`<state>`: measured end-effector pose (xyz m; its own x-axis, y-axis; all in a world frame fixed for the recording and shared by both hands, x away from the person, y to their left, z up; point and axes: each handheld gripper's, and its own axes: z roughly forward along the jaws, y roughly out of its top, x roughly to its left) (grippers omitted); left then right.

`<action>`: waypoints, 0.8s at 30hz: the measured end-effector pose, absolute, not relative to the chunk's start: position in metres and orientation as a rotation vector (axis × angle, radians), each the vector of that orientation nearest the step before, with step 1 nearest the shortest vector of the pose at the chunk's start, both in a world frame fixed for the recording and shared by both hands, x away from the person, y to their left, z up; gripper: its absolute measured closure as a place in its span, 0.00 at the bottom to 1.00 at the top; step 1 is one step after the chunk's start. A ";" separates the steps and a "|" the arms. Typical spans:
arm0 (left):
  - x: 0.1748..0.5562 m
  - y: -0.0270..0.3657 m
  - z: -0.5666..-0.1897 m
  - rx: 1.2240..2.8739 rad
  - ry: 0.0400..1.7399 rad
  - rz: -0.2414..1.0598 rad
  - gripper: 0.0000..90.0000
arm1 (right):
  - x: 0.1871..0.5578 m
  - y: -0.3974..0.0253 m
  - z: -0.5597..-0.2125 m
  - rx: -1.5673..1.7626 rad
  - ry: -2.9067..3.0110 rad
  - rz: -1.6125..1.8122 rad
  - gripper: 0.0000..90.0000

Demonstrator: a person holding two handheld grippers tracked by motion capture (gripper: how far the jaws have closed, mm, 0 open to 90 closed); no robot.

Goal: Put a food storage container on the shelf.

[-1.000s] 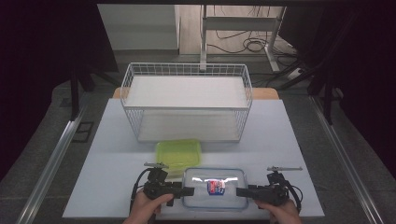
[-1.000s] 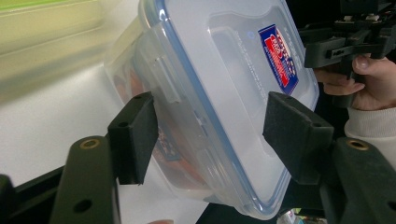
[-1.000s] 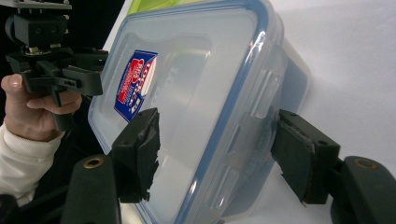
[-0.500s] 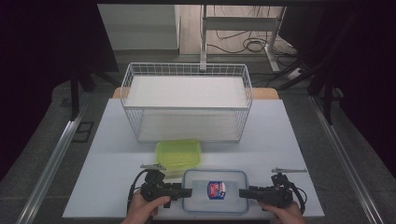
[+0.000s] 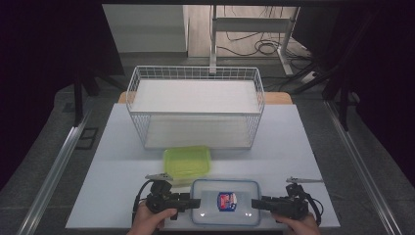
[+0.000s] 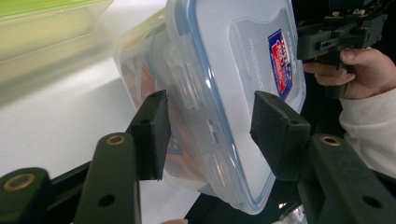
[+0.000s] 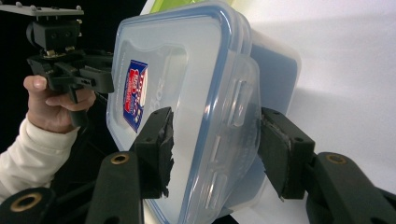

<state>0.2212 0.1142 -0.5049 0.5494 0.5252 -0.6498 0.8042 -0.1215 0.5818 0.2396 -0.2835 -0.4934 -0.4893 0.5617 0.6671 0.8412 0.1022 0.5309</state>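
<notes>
A clear lidded box [image 5: 226, 188] with a blue seal and a red-and-blue label lies at the front of the white table [image 5: 117, 171]. My left gripper [image 5: 196, 202] reaches its left end and my right gripper [image 5: 254, 203] its right end. In the left gripper view the gripper [image 6: 208, 116] is open, jaws straddling the box's [image 6: 233, 70] latch edge with a gap on both sides. In the right gripper view that gripper [image 7: 212, 135] is open too, its jaws either side of the box's [image 7: 177, 93] other latch.
A green-lidded box [image 5: 187, 161] sits just behind the clear one, close to the left gripper. A large white wire basket [image 5: 195, 105] stands across the back of the table. The table's front edge is right beneath the hands.
The clear box and both grippers have shifted slightly toward the table's front edge. Both grippers stay at the box's ends.
</notes>
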 end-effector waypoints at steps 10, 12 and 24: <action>0.217 0.114 -0.502 1.784 1.109 -0.321 0.56 | 0.238 -0.284 -0.491 -1.390 -2.083 -1.355 0.55; 0.217 0.114 -0.501 1.785 1.098 -0.306 0.57 | 0.237 -0.284 -0.491 -1.393 -2.083 -1.366 0.55; 0.213 0.115 -0.498 1.796 1.074 -0.264 0.59 | 0.232 -0.282 -0.485 -1.371 -2.129 -1.418 0.57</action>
